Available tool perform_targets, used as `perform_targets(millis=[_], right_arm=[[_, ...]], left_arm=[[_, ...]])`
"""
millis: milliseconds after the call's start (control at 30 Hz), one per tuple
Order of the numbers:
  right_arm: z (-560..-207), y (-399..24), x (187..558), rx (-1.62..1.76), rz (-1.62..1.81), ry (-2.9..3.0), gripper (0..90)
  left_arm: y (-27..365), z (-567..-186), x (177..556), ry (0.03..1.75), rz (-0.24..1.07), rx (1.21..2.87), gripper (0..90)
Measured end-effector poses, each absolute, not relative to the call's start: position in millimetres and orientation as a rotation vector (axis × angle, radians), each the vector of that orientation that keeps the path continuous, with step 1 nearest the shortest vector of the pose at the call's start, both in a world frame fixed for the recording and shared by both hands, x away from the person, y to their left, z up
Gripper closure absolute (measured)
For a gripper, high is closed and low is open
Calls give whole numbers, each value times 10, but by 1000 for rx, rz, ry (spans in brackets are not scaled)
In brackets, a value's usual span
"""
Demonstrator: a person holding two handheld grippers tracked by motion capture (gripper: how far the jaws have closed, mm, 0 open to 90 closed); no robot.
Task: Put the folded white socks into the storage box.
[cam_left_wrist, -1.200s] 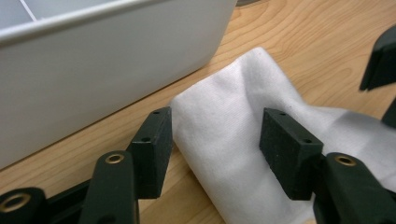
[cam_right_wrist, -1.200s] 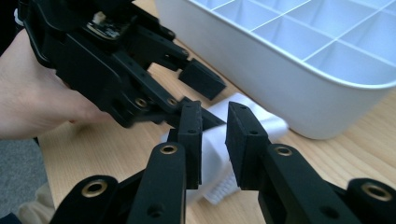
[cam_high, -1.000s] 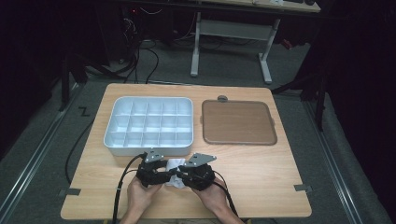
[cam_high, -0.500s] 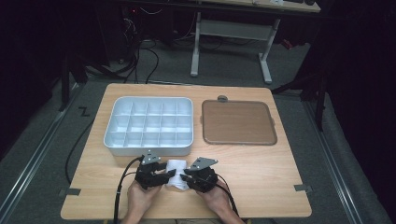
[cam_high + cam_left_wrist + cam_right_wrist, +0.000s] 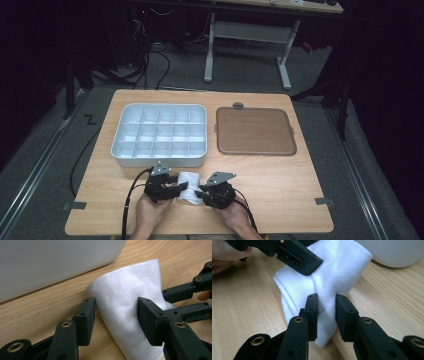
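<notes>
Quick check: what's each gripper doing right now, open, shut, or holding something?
Left gripper: closed on the folded white cloth, one jaw on each side of it.
Right gripper: closed on a pinched fold of the same cloth.

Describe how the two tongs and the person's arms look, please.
Both tongs, left and right, are black linkage frames with brass-coloured rivets and flat rectangular pads. Each carries a grey three-cornered plate on top, and a black cable trails from the left one. The forearms are bare, without sleeves.

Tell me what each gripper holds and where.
Both hold the folded white cloth: the left gripper spans its width, the right gripper pinches a fold near one end.
</notes>
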State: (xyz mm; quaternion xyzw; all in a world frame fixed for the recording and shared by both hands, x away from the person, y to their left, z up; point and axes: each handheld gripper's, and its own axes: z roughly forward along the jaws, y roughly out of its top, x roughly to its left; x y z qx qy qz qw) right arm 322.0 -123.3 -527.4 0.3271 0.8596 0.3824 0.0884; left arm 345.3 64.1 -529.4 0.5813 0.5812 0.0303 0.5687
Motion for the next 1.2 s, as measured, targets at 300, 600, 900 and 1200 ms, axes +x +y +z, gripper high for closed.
perform_targets(millis=[300,600,900,1200], right_arm=[[-5283,-1211,3205,1019,1161,2540,713],[-5263,-1096,3211,1002,1201,2524,577],[-5087,-1302,3156,1065,1296,2444,539],[-4983,-1659,3145,1101,1216,2339,540]], left_arm=[[648,-5260,3426,1375,88,1367,494],[822,-5239,3460,1401,104,1374,420],[813,-5026,3429,1368,90,1297,351],[741,-5042,3564,1463,99,1309,287]])
